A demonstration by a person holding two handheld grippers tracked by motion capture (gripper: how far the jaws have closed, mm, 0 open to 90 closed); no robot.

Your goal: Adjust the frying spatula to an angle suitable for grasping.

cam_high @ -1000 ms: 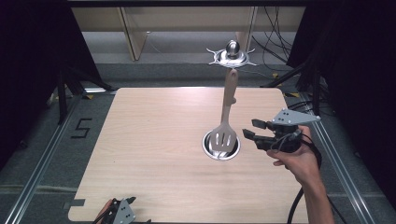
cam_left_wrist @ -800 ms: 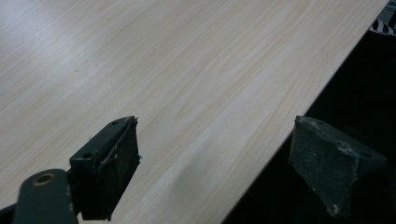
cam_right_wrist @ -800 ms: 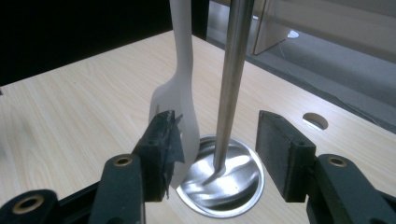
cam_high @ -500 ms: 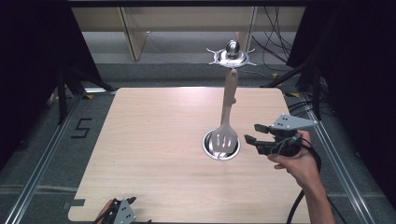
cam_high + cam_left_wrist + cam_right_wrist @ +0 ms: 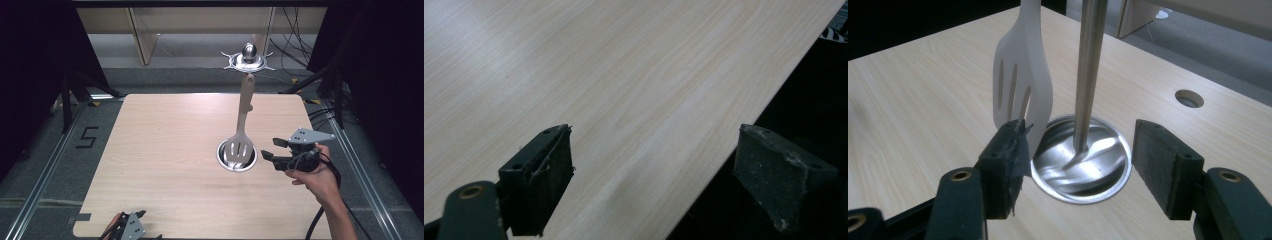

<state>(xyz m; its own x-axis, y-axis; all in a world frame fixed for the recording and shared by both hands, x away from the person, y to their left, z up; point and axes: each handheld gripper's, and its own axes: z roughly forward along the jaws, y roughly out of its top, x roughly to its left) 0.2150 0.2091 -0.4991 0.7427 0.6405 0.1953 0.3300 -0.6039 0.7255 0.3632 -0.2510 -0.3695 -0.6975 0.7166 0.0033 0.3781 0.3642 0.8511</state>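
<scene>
my right gripper [image 5: 270, 148] sits just off the round steel base [image 5: 237, 156] of a utensil stand, jaws spread wide and gripping nothing, and i hold it low and level so its jaws frame what stands there. the slotted spatula [image 5: 241, 128] hangs on the stand with its blade down over the base, handle rising toward the hook head [image 5: 248, 55] at the top, which is likely why it stays upright without my help. in the right gripper view the spatula blade [image 5: 1022, 75] is just past my left-hand jaw, and the steel rod [image 5: 1089, 70] stands between the jaws, farther out; neither touches a pad. my guess is i'm lined up to reach in for the spatula. my left gripper [image 5: 126, 228] rests at the near edge of the wooden table [image 5: 165, 150], jaws also apart and empty, kept out of the way; its own view looks across bare tabletop [image 5: 614, 85].
</scene>
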